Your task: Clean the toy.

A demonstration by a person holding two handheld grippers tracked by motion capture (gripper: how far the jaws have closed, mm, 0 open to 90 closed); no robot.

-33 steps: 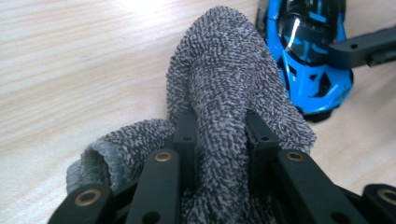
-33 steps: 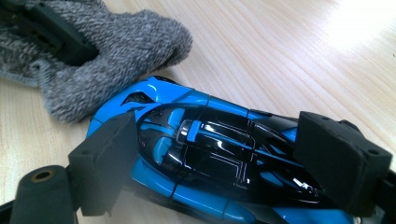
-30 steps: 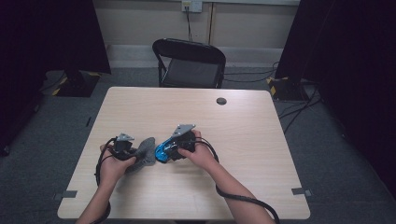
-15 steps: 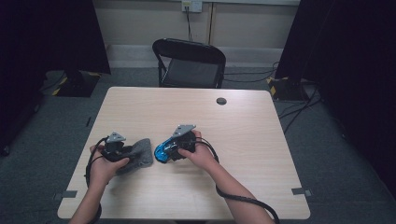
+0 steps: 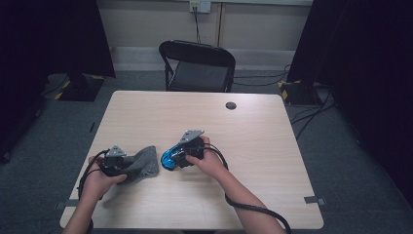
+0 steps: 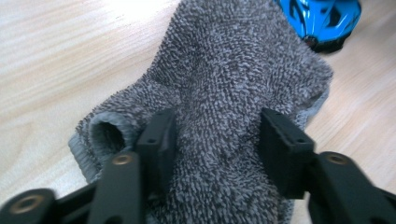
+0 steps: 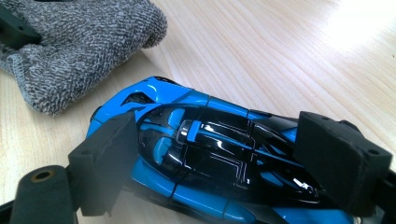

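Observation:
A grey terry cloth [image 5: 142, 164] lies bunched on the table's near left. My left gripper [image 5: 122, 165] is at its left end, and its jaws have just been closing. In the left gripper view the pads [image 6: 158, 135] press a raised fold of the cloth [image 6: 224, 60] from both sides. A blue and black toy car [image 5: 168, 159] rests on the table just right of the cloth. My right gripper [image 5: 178, 157] is shut on it. In the right gripper view the car [image 7: 201, 140] sits between the two pads [image 7: 106, 154], and the cloth [image 7: 79, 42] lies beyond its nose.
The light wood table [image 5: 253, 141] has a small black round cap [image 5: 231, 105] near its far edge. A black folding chair [image 5: 199, 63] stands behind the table. Cables run across the floor at the right [image 5: 311, 117], and dark curtains hang on both sides.
My left hand has drawn back to the left, away from the car, and its jaws now sit at the cloth's left end. The right hand and the car have stayed put.

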